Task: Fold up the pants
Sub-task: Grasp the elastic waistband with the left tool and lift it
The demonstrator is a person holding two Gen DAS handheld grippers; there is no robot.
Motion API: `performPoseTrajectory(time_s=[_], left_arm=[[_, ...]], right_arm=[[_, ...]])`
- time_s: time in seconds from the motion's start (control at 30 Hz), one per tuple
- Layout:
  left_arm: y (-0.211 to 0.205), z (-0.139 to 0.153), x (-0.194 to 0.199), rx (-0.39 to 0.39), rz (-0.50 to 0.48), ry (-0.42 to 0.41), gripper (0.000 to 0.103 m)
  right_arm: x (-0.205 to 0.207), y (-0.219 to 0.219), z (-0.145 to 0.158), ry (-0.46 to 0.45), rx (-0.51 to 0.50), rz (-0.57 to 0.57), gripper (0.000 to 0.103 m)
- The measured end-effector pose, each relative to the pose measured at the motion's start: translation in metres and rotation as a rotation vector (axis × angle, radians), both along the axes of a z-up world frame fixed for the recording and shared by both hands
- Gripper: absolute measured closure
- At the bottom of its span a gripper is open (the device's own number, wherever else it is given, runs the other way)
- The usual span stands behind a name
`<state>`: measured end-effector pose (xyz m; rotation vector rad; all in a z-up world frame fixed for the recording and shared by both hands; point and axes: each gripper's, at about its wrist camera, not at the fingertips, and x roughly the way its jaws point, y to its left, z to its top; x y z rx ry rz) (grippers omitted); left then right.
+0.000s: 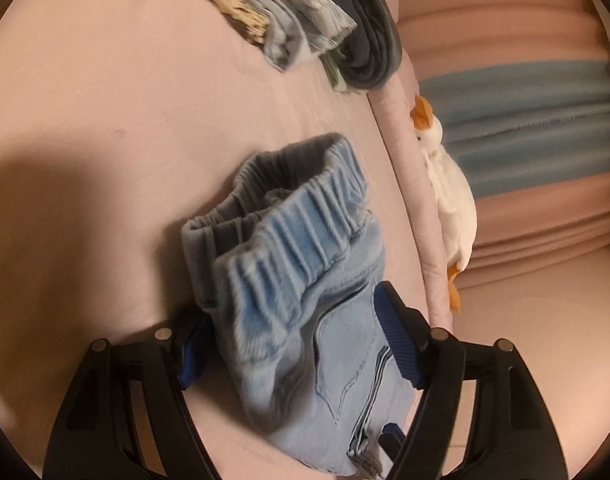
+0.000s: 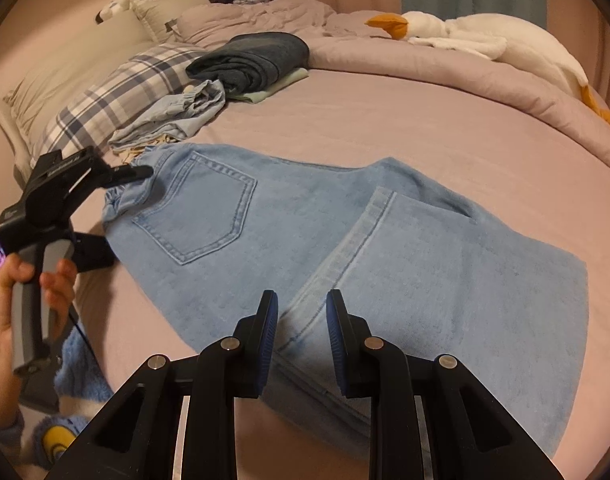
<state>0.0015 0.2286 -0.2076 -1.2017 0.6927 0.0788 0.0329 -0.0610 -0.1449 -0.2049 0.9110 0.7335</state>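
Note:
Light blue denim pants (image 2: 345, 240) lie on the pink bed sheet (image 2: 405, 120), folded lengthwise with a leg folded back over them, back pocket up. My left gripper (image 1: 293, 344) is at the elastic waistband (image 1: 301, 216) with the waist end bunched between its wide-apart blue pads; it also shows in the right wrist view (image 2: 133, 174), held by a hand. Whether it pinches the cloth is unclear. My right gripper (image 2: 301, 336) is open and empty, hovering just above the folded leg seam near the front edge.
A stack of folded clothes, with a dark towel (image 2: 253, 60) on top, sits at the back by a plaid pillow (image 2: 117, 92). A white goose plush (image 2: 485, 40) lies on the rolled quilt (image 2: 425, 68) at the right.

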Motion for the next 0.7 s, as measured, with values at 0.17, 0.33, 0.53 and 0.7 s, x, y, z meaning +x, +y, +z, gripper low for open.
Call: performPoseTrajectory(time_s=[0.17, 0.33, 0.53, 0.7], left_arm=[[0.002, 0.000, -0.001, 0.027, -0.055, 0.044, 0.070], [-0.014, 0.034, -0.002, 0.254, -0.122, 0.017, 0.074], [-0.037, 0.070, -0.001, 0.454, -0.199, -0.062, 0.074], [-0.044, 0.077, 0.000, 0.507, -0.232, -0.085, 0.074]], right_arm=[[0.013, 0.004, 0.000, 0.023, 0.013, -0.019, 0.079], [0.044, 0.019, 0.000, 0.060, 0.040, -0.063, 0.079], [0.080, 0.050, -0.020, 0.120, 0.006, -0.091, 0.079], [0.098, 0.062, -0.038, 0.184, -0.056, -0.122, 0.082]])
